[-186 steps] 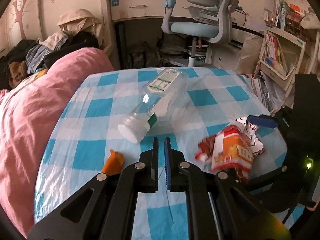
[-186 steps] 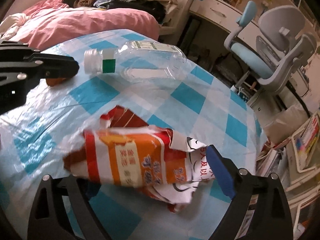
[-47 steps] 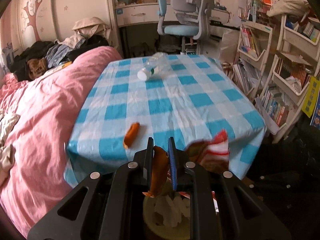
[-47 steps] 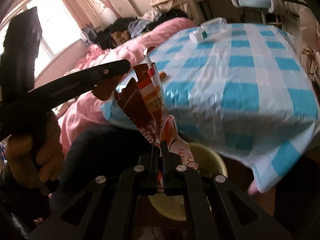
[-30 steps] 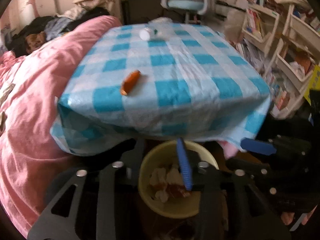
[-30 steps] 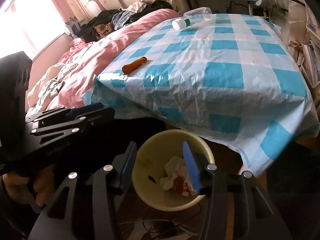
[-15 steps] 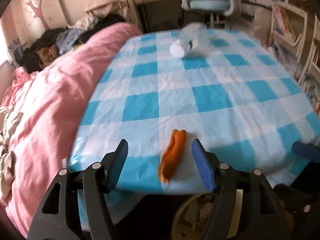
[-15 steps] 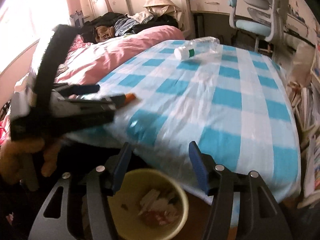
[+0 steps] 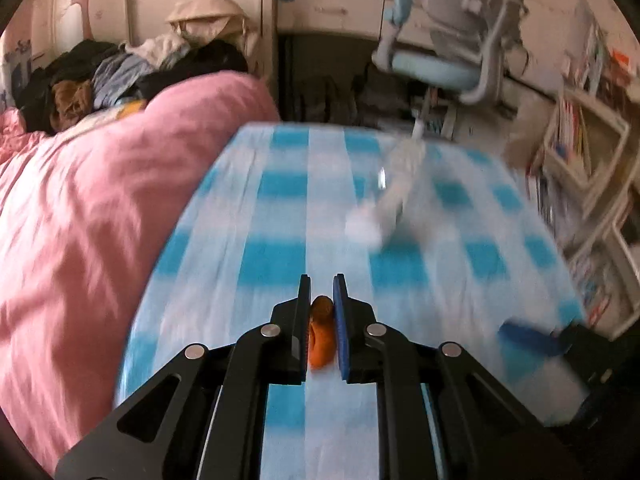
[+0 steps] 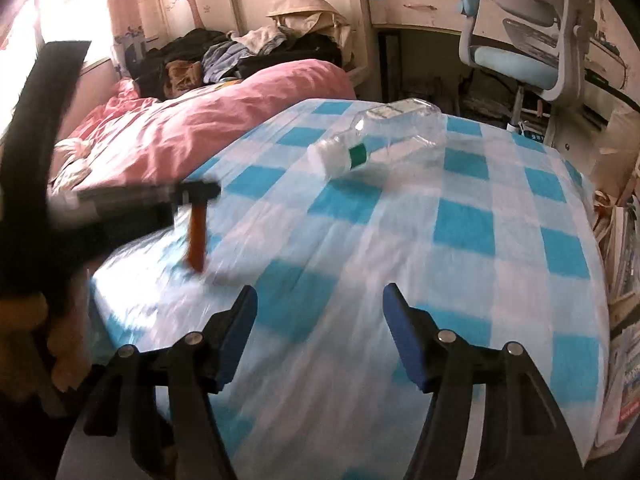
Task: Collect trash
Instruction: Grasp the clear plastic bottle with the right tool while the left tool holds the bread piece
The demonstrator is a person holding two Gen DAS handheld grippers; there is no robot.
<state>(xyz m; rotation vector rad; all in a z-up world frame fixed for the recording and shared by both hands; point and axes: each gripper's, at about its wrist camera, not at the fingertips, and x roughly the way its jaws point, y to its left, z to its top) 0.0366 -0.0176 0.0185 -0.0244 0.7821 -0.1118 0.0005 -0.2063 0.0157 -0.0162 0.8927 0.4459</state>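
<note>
Left gripper (image 9: 321,304): fingers drawn close, pinching the orange scrap (image 9: 321,335) between the black pad and the blue pad; the scrap fills the narrow gap.
Left gripper, side view (image 10: 200,191): fingertips clamp the top of the orange scrap (image 10: 196,242), which hangs upright with its lower end at or just above the cloth; blur hides whether it touches.
Right gripper (image 10: 316,322): fingers spread wide, blue pads (image 10: 402,336) well apart, nothing between them; it hovers over the near part of the table.
Right gripper, seen from the left camera: one blue fingertip (image 9: 526,338) shows at the right edge of the table, blurred.
Plastic bottle (image 10: 380,138): clear, white cap, green band, lying on its side at the far end of the table; blurred in the left view (image 9: 390,196).
Table (image 10: 460,264): covered in a blue-and-white checked cloth.
Surroundings: pink duvet (image 9: 100,200) beside the table on the left; grey and blue desk chair (image 10: 520,44) beyond it.
Change from half a second ago: the left fingers stood open around the scrap lying flat on the cloth; they are now shut on it. The right gripper has moved from above the yellow bin to over the table.
</note>
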